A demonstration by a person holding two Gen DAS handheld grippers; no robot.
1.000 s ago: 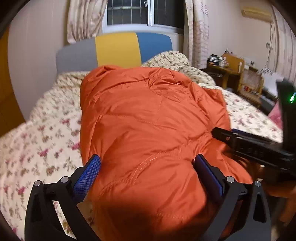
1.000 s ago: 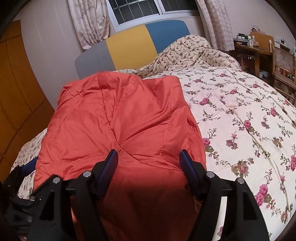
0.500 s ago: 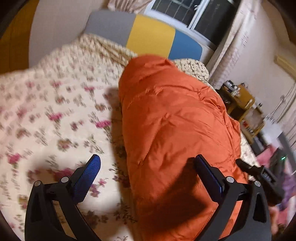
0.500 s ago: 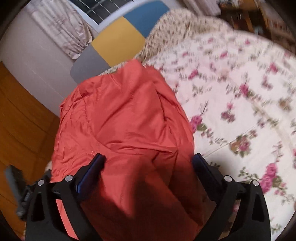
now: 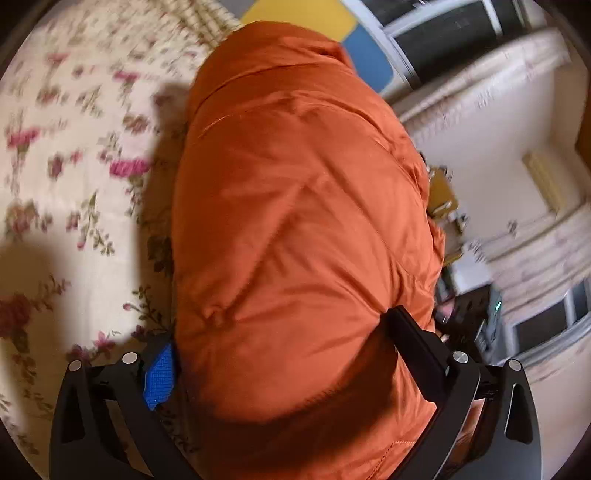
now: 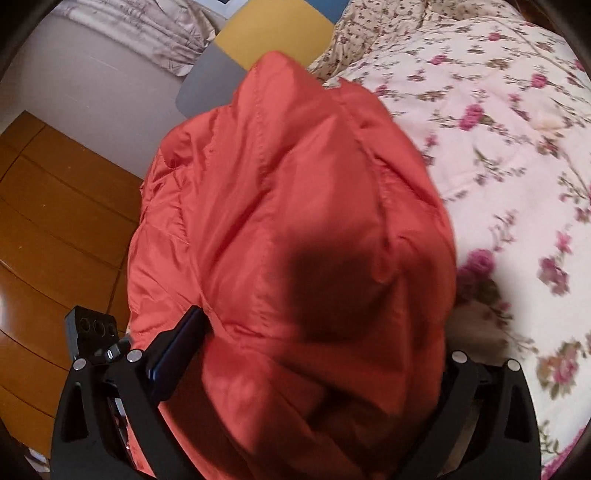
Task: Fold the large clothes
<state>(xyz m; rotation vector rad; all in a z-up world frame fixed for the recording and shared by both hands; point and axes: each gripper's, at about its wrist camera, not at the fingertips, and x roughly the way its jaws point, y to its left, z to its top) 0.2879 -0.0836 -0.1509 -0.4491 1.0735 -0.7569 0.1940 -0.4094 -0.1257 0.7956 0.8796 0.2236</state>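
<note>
A bulky orange padded jacket (image 5: 303, 229) lies folded into a thick bundle on the floral quilt (image 5: 66, 177); it also fills the right wrist view (image 6: 295, 236). My left gripper (image 5: 284, 350) is wide open with its two fingers on either side of the bundle's near end. My right gripper (image 6: 317, 350) is also wide open, straddling the other end; its right finger is mostly hidden by fabric. The right gripper's body shows at the right in the left wrist view (image 5: 476, 317), and the left gripper's body shows at the lower left in the right wrist view (image 6: 92, 336).
The bed has a grey, yellow and blue headboard (image 6: 266, 40) under a curtained window (image 5: 458, 26). A wooden floor (image 6: 59, 236) lies beside the bed. A desk with clutter (image 5: 443, 199) stands beyond the jacket.
Both grippers have tilted and swung inward around the bundle's ends. Both views have rolled, and the jacket looks more bunched and raised between the fingers.
</note>
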